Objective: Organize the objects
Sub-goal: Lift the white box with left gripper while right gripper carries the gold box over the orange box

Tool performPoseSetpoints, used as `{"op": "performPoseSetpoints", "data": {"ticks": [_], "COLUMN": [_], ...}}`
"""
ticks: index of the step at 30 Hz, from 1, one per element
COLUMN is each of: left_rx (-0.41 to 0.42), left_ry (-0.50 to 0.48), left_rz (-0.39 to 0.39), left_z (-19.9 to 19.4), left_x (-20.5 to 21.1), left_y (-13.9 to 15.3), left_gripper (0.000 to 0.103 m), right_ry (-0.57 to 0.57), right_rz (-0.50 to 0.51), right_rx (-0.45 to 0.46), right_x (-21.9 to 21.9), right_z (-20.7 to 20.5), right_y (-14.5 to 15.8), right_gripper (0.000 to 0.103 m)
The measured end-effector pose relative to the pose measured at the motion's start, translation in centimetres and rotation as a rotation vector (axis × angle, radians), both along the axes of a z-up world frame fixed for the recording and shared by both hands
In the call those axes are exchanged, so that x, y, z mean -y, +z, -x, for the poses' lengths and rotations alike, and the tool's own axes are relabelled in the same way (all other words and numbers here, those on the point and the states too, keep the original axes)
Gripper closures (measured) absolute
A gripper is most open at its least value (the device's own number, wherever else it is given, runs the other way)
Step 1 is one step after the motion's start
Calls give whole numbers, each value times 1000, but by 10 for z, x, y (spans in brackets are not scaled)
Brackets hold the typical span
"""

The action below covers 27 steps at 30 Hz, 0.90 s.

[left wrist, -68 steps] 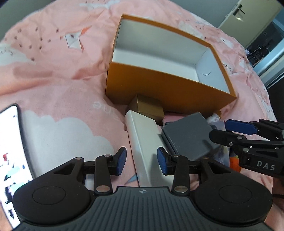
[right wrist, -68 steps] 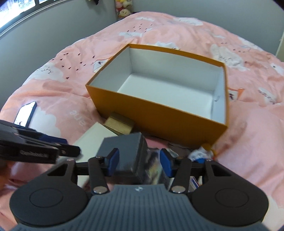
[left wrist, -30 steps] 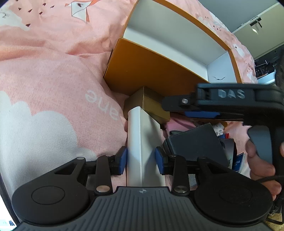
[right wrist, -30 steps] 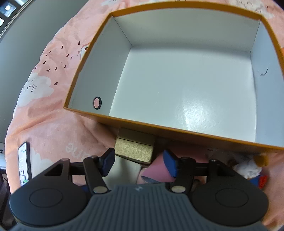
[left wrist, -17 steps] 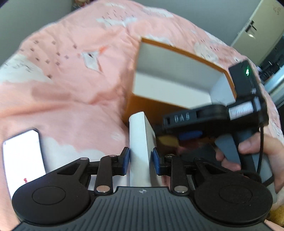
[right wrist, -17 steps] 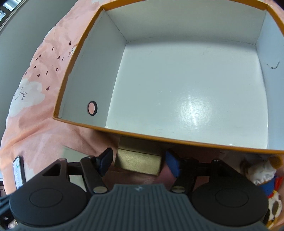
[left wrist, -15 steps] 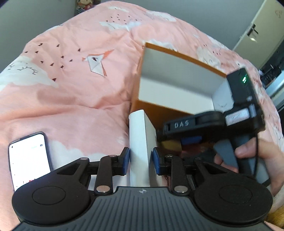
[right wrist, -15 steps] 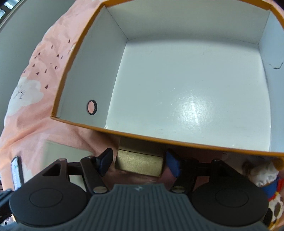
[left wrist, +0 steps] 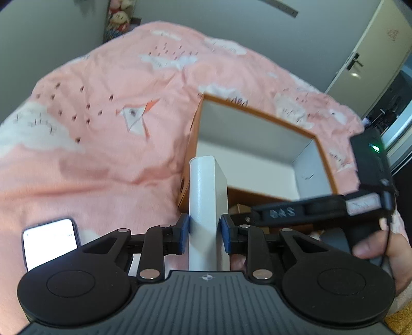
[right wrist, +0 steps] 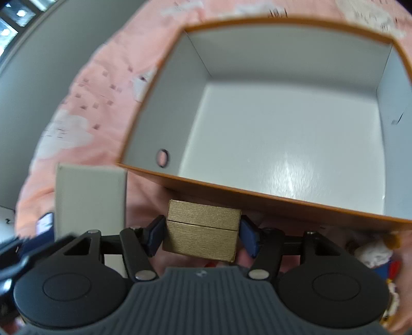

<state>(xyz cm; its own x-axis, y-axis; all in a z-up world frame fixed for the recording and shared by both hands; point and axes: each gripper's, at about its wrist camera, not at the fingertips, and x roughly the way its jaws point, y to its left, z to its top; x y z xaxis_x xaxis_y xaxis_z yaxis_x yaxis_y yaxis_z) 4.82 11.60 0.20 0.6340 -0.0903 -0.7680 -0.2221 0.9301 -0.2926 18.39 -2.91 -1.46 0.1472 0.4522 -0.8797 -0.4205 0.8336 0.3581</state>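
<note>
Lifted off the bed [left wrist: 108,159] now, white box [left wrist: 207,203] squeezed in my left hand-held gripper [left wrist: 204,233], gold box [right wrist: 202,229] pinched in my right hand-held gripper [right wrist: 202,235], orange box [right wrist: 270,195] just ahead

Orange box [right wrist: 270,198], gold box [right wrist: 203,228].

1. A pink bedspread [left wrist: 108,144] printed with white clouds, small dark birds and a paper-plane motif covers the bed and fills most of both views.
2. Beyond the bedspread's far edge rises a plain grey wall [left wrist: 231,23].
3. Soft toys [left wrist: 117,18] sit at the wall, past the bedspread's far left corner.
4. Right of the bedspread stands a cream door [left wrist: 370,56] with a dark handle.
</note>
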Motion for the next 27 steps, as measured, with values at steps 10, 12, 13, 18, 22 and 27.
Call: {"op": "performPoseSetpoints", "data": {"ticks": [10,12,13,18,22,27], "left_rx": [152,172,175,89,-47,-184], "left_ry": [-103,-137,-154,-204,-209,-218], "left_rz": [-120,-147,-159,-200,-240,-302], "left_z": [-43,-61,-73,-133,-172,-198], "left_x": [23,33,37,58,66,68], "left_y": [67,77,79,59,15,-32], "left_gripper": [75,75,75,75,75,75], "right_ry": [-49,-85,-102,-165,-172,-159], "right_rz": [-135,-129,-119,-68,-33,-8], "right_rx": [191,237,256,278,256,201], "right_x": [53,63,66,77,73,71], "right_z": [-7,-19,-26,-68,-89,-107], "right_y": [93,103,105,84,51,19], "right_gripper": [41,41,41,41,41,41]}}
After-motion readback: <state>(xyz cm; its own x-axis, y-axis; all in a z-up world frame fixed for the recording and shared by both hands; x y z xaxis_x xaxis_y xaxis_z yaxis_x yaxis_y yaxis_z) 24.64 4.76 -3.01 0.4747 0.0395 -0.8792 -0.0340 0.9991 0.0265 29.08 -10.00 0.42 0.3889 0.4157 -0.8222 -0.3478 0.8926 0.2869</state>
